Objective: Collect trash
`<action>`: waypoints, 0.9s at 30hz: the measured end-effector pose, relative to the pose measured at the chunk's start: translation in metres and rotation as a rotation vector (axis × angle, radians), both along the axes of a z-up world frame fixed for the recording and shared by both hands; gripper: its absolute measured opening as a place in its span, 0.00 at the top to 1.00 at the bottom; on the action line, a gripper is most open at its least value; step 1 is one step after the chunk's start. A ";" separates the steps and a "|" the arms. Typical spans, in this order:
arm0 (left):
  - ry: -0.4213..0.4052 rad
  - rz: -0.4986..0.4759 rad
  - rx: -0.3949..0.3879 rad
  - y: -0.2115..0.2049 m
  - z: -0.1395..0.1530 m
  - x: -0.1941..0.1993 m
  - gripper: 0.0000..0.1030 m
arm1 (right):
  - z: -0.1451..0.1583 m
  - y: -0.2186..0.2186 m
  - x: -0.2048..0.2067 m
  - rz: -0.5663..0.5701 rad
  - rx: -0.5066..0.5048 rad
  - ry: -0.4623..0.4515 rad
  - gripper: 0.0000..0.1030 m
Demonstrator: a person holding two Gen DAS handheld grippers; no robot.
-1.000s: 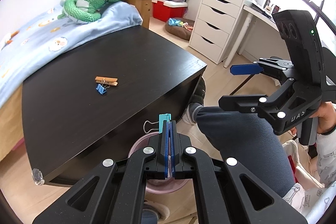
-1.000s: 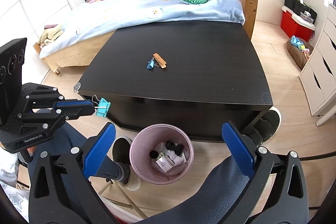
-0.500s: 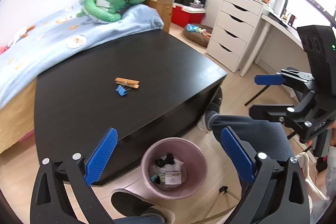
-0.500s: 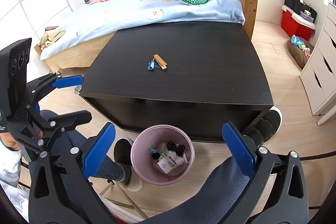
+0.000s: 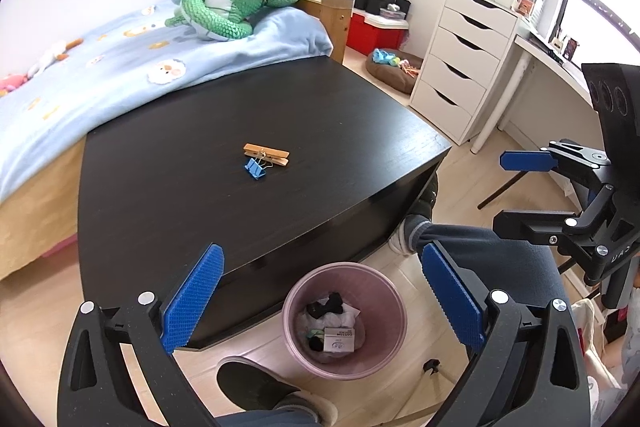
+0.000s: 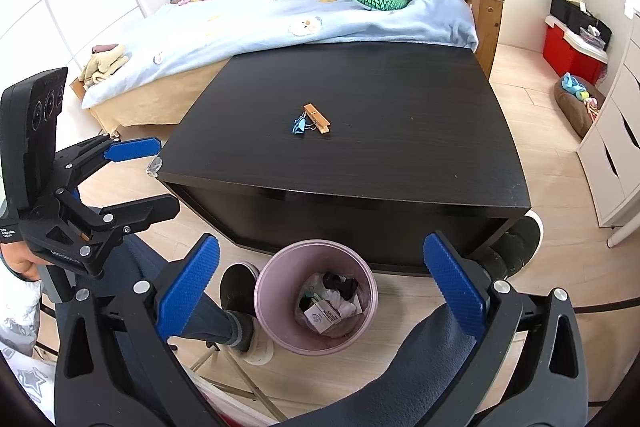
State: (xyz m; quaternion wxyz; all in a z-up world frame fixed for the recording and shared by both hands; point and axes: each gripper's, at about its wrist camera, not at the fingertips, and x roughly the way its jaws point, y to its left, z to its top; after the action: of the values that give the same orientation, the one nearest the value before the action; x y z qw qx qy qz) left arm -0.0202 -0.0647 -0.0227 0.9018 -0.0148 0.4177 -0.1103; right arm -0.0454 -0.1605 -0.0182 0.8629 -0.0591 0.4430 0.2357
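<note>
Bedroom, light wood floor, dark low table (image 5: pixel 192 187) butted against a bed with a blue blanket (image 5: pixel 100 75). Pink trash bin (image 5: pixel 345 319) stands on the floor just in front of the table's near edge, holding crumpled white paper, something black, a small white box (image 5: pixel 338 339) and a teal bit beside it. Left gripper (image 5: pixel 320 303) hangs above the bin, pointing down at it, jaws spread wide, nothing between the blue pads (image 5: pixel 194 297); in its own view the bin mouth sits in the gap between the two fingers, well below them. Right gripper (image 6: pixel 320 287) likewise over the bin from the other side, jaws also wide apart and holding nothing, bin framed between its pads. Each gripper shows in the other's view off to the side, fingers apart. Remaining trash on the tabletop: wooden clothespin (image 5: pixel 267 155) and blue binder clip (image 5: pixel 255 169), touching each other, near the table's middle, well apart from both grippers. Person's legs in dark trousers flank the bin, one shoe (image 6: pixel 236 283) just beside its rim. Further out: green plush dragon (image 5: pixel 236 3) on the bed, white drawer unit (image 5: pixel 468 67) by the window, red storage box (image 5: pixel 374 31) on the floor against the far wall.
</note>
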 end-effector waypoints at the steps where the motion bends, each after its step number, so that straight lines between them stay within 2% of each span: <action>1: -0.001 0.003 -0.003 0.001 0.000 0.001 0.07 | 0.000 0.001 0.001 0.001 -0.001 -0.001 0.03; 9: -0.007 0.045 -0.025 0.018 0.002 0.010 0.07 | 0.006 0.015 0.023 0.045 -0.017 -0.015 0.03; 18: -0.026 0.095 -0.034 0.041 0.009 0.026 0.07 | 0.004 0.053 0.079 0.169 -0.088 -0.010 0.03; 27: -0.014 0.130 -0.056 0.058 0.011 0.039 0.07 | -0.018 0.093 0.143 0.277 -0.205 0.068 0.03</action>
State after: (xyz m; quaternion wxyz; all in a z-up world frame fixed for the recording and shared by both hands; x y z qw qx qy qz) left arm 0.0187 -0.0065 -0.0116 0.9092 -0.0662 0.4062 -0.0629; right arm 0.0976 -0.0676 -0.0365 0.7962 -0.1992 0.4813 0.3077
